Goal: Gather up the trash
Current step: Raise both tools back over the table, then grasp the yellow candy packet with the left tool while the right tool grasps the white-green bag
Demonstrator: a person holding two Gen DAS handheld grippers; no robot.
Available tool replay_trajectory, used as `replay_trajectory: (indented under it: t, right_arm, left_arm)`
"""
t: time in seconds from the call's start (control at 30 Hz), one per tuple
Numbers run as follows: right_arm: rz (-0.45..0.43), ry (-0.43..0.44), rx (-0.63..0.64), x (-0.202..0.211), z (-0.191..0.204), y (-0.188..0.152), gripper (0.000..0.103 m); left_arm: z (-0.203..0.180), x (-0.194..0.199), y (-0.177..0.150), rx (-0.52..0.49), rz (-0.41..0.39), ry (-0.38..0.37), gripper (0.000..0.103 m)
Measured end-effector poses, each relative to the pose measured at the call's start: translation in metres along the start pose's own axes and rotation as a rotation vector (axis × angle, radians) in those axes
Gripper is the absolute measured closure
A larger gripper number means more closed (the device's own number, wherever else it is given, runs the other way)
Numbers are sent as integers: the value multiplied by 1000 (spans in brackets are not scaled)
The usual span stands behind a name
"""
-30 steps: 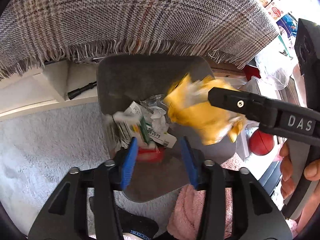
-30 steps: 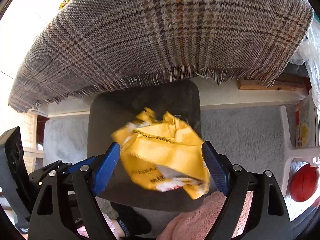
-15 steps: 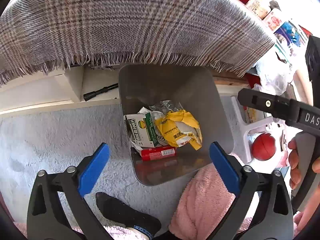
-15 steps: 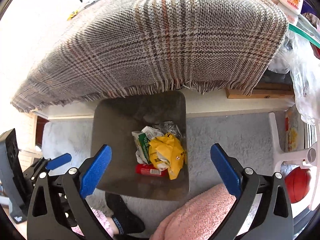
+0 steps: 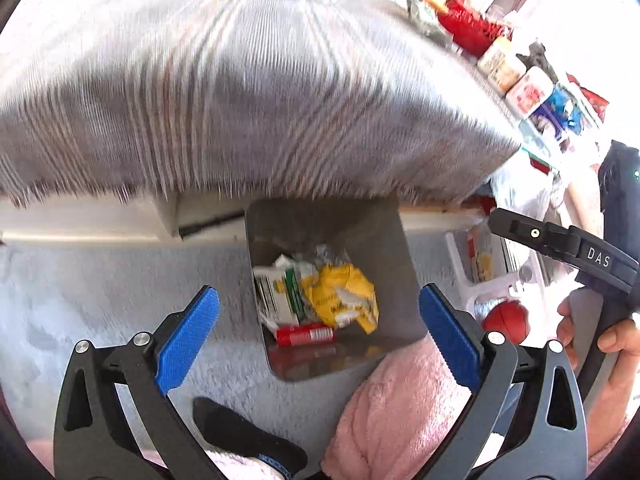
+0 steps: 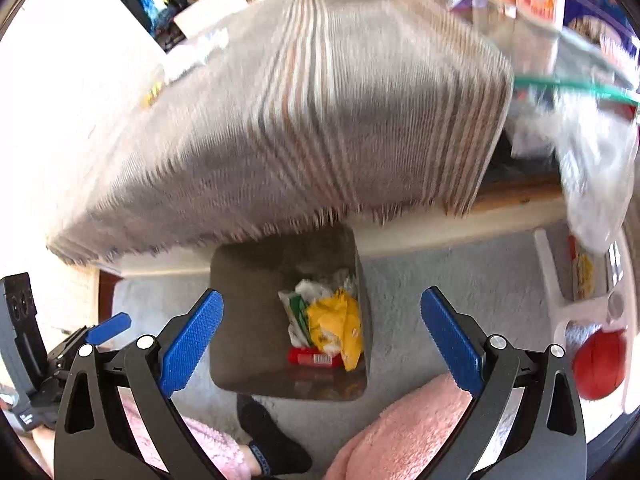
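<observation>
Trash sits in the bin (image 5: 372, 216): we see a yellow wrapper (image 5: 340, 296) crumpled on top, a green-and-white carton (image 5: 280, 292) beside it on its left, a red tube (image 5: 306, 334) lying just below both, and some clear plastic behind them. In the right wrist view the same pile lies against the bin's right wall.

We hold the left gripper (image 5: 318, 336) above the bin with its blue pads spread wide, nothing between them. The right gripper (image 6: 322, 336) is the same: tongs wide apart and empty, looking down at the bin. Over the last second both pairs have been opening, and they now stand fully spread.

The bin stands on pale carpet (image 5: 80, 300), tucked against the edge of a table draped with a plaid cloth (image 5: 240, 100), whose fringe hangs over the bin's far rim. The cloth is blurred in both views. Our pink sleeve (image 5: 400, 400) and a black sock (image 5: 240, 436) show below the bin. A red ball (image 5: 506, 320) lies to the right, near a white plastic stand.
</observation>
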State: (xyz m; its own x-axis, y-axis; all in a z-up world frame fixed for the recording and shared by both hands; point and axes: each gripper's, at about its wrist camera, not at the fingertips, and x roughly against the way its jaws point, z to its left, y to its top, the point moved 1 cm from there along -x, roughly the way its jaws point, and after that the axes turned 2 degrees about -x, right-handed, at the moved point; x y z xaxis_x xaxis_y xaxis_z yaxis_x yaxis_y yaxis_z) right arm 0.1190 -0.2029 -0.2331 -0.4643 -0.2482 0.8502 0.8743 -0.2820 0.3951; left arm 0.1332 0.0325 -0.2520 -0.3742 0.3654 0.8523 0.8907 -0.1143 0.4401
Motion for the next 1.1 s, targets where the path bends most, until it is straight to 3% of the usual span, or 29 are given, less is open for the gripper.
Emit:
replay_trajectory:
  t: [0.3,0.73,0.8,0.87,0.9,1.1]
  right_arm:
    - [-143,-24,71,35,11,89,3]
    - [-235,-95,116,-1,18,214,4]
    - [-252,-111,128,-9,19,228,10]
    - [-256,-117,138,-15,18,239,29]
    - [-258,-128,142,-20,17,245,32]
    - [-260,-220,142,-47,9,280,37]
  left_arm:
    - [18,25,82,32,-83,60,8]
    - [63,3,194,64,-140,168,10]
    - [68,-5,208,72,-139,166,15]
    - [72,-14,218,78,-134,165,22]
    - [75,-17,224,79,-137,168,24]
    - [87,-33,249,84,-142,188,33]
